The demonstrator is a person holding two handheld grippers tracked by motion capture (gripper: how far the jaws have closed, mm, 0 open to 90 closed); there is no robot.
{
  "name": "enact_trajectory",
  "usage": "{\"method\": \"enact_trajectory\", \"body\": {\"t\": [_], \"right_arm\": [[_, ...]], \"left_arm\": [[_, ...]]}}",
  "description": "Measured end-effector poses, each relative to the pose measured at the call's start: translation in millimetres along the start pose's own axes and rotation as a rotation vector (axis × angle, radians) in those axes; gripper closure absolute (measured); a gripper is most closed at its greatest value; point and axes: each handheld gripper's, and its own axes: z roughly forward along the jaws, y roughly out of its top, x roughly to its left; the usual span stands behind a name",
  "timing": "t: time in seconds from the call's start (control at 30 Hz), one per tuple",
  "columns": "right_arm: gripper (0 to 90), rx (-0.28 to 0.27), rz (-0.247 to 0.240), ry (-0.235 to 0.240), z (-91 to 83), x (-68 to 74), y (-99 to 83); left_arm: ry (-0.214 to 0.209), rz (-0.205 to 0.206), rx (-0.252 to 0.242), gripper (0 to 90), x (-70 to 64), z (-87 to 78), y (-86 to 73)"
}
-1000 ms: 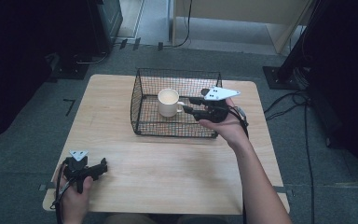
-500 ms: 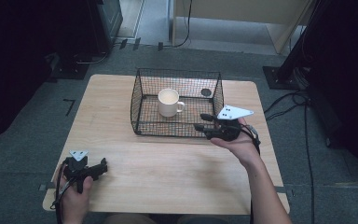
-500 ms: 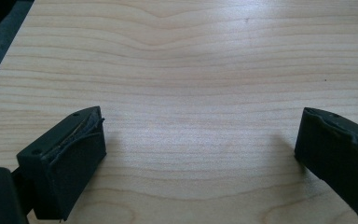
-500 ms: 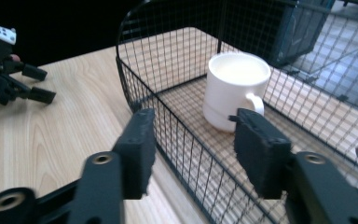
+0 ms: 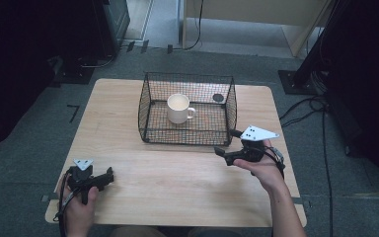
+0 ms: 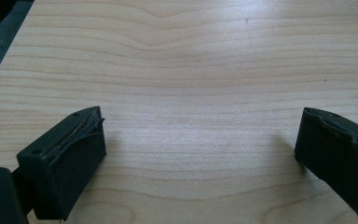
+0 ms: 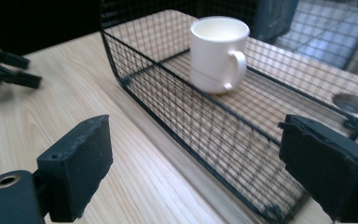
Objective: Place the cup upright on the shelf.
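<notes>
One mug (image 5: pixel 178 108) upright in one wire basket (image 5: pixel 187 132)
Handle points toward the open, empty right gripper (image 5: pixel 227 142); left gripper (image 5: pixel 107 177) open too.

Both hand-held grippers (image 5: pixel 225 142) (image 5: pixel 109 177) gaping, low, empty.

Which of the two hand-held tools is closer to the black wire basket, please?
The right tool, held just off the near right corner of the black wire basket, jaws open. The left tool sits far back at the light wooden table's near left corner.

mug (image 5: pixel 179 108) | cream, upright, handle right | inside wire basket (image 5: pixel 187 134), mid-table
</notes>
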Motion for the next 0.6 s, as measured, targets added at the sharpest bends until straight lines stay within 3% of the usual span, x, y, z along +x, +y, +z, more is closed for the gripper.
{"method": "enact_trajectory", "body": {"t": [0.1, 0.33, 0.6], "right_arm": [[0.2, 0.008, 0.026, -0.014, -5.6, -1.3, -9.8], [0.0, 0.039, 0.088, -0.093, -20.5, -6.6, -33.1], [0.0, 0.072, 0.113, -0.166, -35.6, -11.9, -63.5]], "left_arm": [[0.0, 0.0, 0.0, 1.9, 0.0, 0.0, 0.0], [0.0, 0.002, 0.002, 1.9, 0.1, -0.1, 0.0], [0.0, 0.002, 0.002, 1.8, 0.1, -0.1, 0.0]]}}
